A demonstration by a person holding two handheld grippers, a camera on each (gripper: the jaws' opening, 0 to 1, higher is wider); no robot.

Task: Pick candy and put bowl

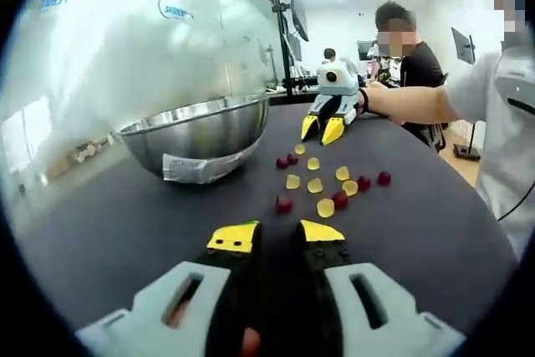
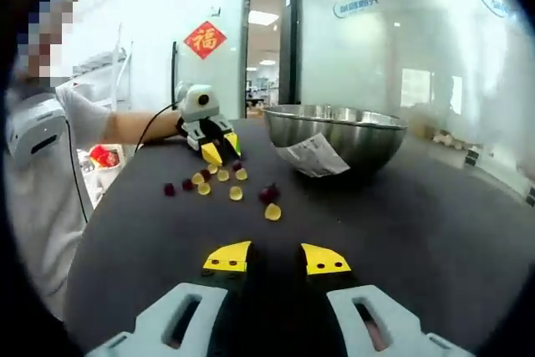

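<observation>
Glossy metal bowl [image 1: 201, 135] with paper label [image 1: 196, 169], matt dark table [image 1: 418, 223], translucent candies [image 1: 322, 186]

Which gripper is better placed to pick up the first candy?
Probably the left gripper: in the right gripper view its open tips sit right beside the candies, while the right gripper sits short of them.

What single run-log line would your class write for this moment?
left hand-held gripper: open, empty | right hand-held gripper: open, empty | candies: loose on table | bowl: beside candies
</observation>
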